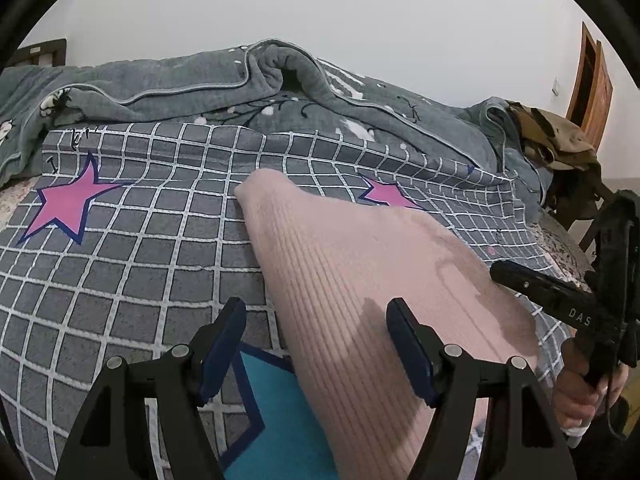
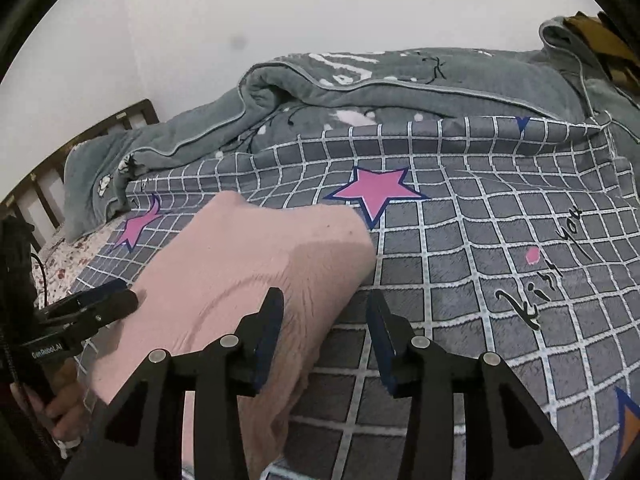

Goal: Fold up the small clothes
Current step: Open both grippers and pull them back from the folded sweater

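A pale pink ribbed garment (image 1: 360, 280) lies flat on a grey checked bed cover (image 1: 120, 260); it also shows in the right wrist view (image 2: 248, 272). My left gripper (image 1: 316, 316) is open, its jaws straddling the garment's left edge just above the cloth. My right gripper (image 2: 324, 308) is open over the garment's right edge. The right gripper also shows in the left wrist view (image 1: 504, 270) at the garment's right side, and the left gripper shows in the right wrist view (image 2: 116, 300) at the garment's left edge.
The bed cover (image 2: 480, 240) has pink stars (image 2: 372, 192) and script lettering. A rumpled grey blanket (image 1: 240, 80) lies along the far side. A camouflage garment (image 1: 556, 136) hangs at the right. A wooden headboard (image 2: 80, 148) and white wall stand behind.
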Available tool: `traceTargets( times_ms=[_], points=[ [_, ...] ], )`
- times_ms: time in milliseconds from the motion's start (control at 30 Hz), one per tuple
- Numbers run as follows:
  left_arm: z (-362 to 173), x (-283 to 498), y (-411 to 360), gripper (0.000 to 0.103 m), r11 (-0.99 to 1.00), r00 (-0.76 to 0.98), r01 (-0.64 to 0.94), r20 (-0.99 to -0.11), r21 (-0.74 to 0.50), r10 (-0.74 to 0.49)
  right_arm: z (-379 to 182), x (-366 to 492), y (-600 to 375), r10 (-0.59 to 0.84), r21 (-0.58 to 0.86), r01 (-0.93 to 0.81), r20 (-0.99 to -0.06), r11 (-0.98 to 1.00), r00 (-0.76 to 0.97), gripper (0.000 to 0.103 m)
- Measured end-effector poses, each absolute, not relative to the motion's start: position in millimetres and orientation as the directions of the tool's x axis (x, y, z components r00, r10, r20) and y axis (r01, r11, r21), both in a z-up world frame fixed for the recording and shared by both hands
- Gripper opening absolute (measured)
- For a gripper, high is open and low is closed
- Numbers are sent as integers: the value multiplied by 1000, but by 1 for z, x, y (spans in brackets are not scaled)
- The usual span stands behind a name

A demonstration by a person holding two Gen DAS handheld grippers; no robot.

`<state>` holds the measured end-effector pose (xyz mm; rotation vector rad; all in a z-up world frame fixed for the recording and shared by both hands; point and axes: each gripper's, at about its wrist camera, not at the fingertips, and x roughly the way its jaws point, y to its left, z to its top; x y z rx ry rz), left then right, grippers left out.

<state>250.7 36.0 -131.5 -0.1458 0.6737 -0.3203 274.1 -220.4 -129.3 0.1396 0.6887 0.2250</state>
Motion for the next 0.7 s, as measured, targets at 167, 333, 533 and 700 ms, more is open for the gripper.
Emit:
traceTargets(
  times_ms=[167,333,533,700],
  points=[
    [-126,235,28,71,948,732,217,-604,-232,-315,-120,247,-220,242,217,-133,-620,967,747,42],
    [-109,204,27,76,968,754,160,-608,-196,-248,-96,207,-214,154,117,-102,-630,988,761,42],
    [-78,159,37,82,982,778,93,-603,-166,-176,-72,171,-223,118,107,-62,-666,992,736,43],
    [-54,123,34,89,987,789,58,-599,-147,-135,-49,131,-227,80,83,-34,-647,996,758,65]
  ],
)
